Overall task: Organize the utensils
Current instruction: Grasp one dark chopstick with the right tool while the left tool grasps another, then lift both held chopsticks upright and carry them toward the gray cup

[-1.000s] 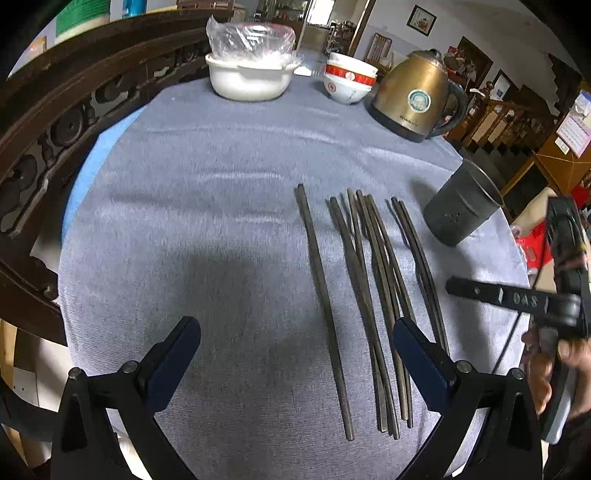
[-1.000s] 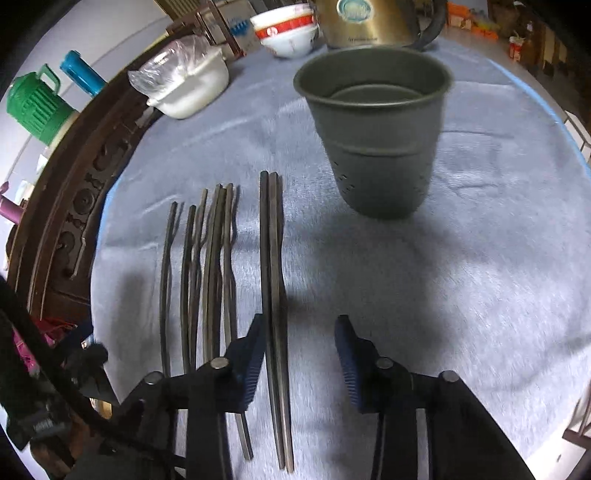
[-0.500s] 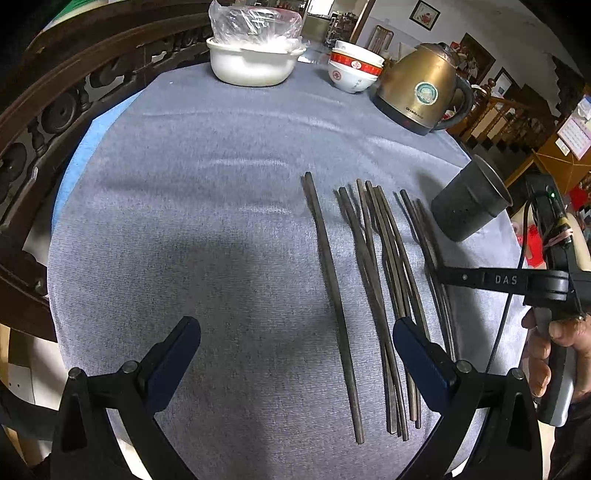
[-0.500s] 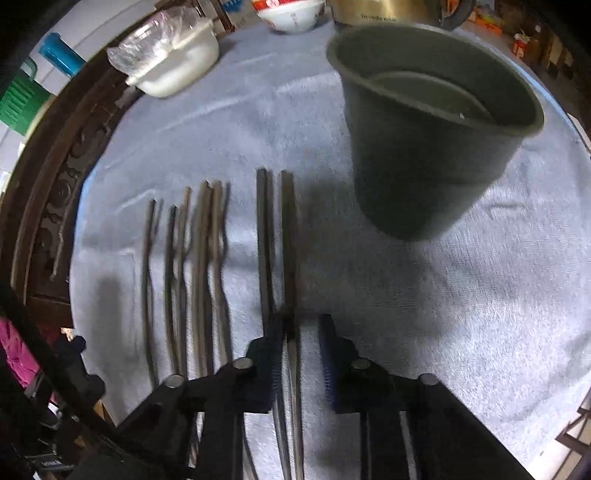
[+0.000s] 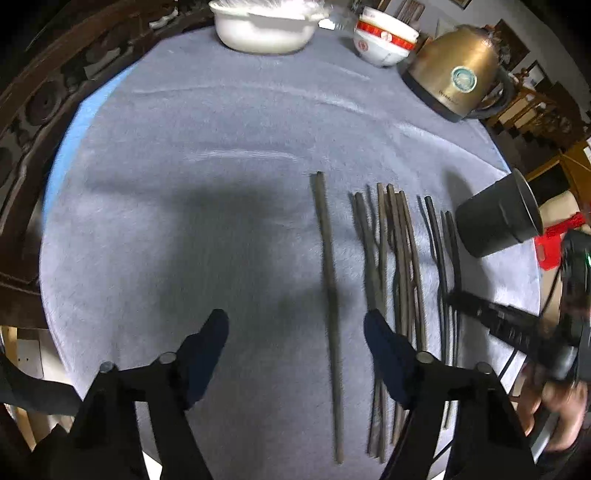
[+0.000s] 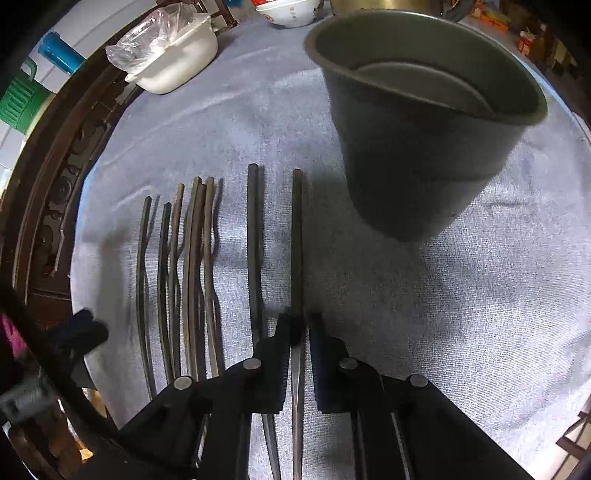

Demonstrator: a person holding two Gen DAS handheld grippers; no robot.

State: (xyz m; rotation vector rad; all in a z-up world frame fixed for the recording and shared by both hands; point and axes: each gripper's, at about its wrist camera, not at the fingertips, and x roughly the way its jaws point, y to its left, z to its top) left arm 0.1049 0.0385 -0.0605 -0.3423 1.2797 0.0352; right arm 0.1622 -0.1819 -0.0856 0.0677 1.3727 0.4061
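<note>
Right wrist view: cloth [image 6: 461, 295] under everything; holder [image 6: 424, 125] stands ahead-right of the right tongs [image 6: 297, 332], which are clamped on one chopstick [image 6: 296, 240]. Its partner [image 6: 253, 240] lies just left, the loose bunch [image 6: 192, 266] further left. Left tongs [image 5: 295, 332] hang spread wide, straddling a single stick [image 5: 328, 295].

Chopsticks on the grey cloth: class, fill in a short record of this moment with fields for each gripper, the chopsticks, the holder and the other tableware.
right gripper: closed on one chopstick
left gripper: open, over a lone chopstick
remaining chopsticks: lying roughly parallel on the cloth
holder: dark cup, upright, nothing visible inside
far edge: white pot, red-rimmed bowls, gold kettle
</note>
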